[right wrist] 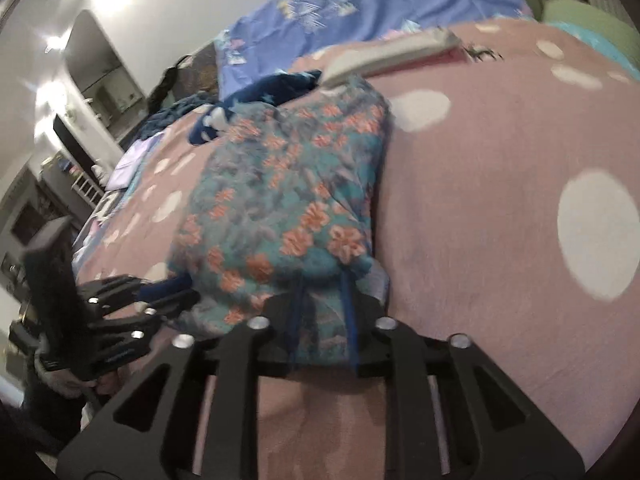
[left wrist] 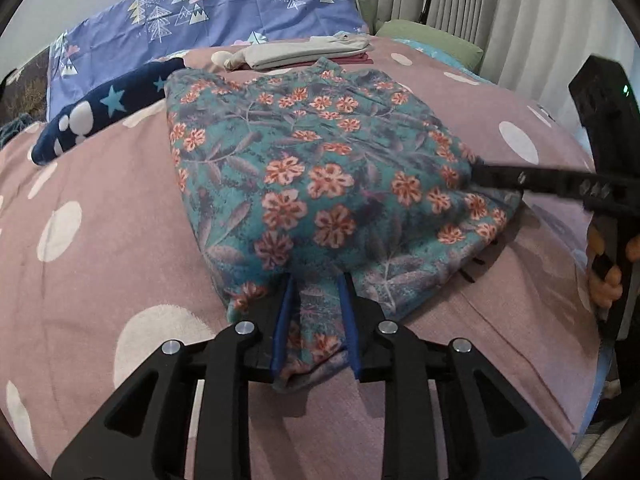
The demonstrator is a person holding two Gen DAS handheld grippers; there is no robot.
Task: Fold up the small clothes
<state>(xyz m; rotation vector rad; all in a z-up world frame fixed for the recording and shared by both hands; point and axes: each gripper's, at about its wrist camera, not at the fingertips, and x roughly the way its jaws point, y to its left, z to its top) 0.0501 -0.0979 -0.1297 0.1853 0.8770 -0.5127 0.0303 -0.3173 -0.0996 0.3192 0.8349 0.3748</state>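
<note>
A teal floral garment [left wrist: 320, 160] lies folded in a thick pad on the pink spotted bedspread [left wrist: 100, 200]. My left gripper [left wrist: 317, 282] sits at its near edge, blue pads pressed on a bunched fold of the cloth. In the left wrist view my right gripper [left wrist: 478, 172] reaches in from the right, its tip at the garment's right edge. The right wrist view is blurred. There the floral garment [right wrist: 280, 184] fills the gap of my right gripper [right wrist: 323, 280], whose jaws stand apart around the edge. My left gripper [right wrist: 180, 290] shows low on the left.
A navy star-print garment [left wrist: 108, 112] lies left of the floral one. A stack of folded beige clothes [left wrist: 304, 54] sits behind it. A purple pillow [left wrist: 220, 12] and a green pillow [left wrist: 432, 36] line the bed's head, with curtains [left wrist: 500, 20] at right.
</note>
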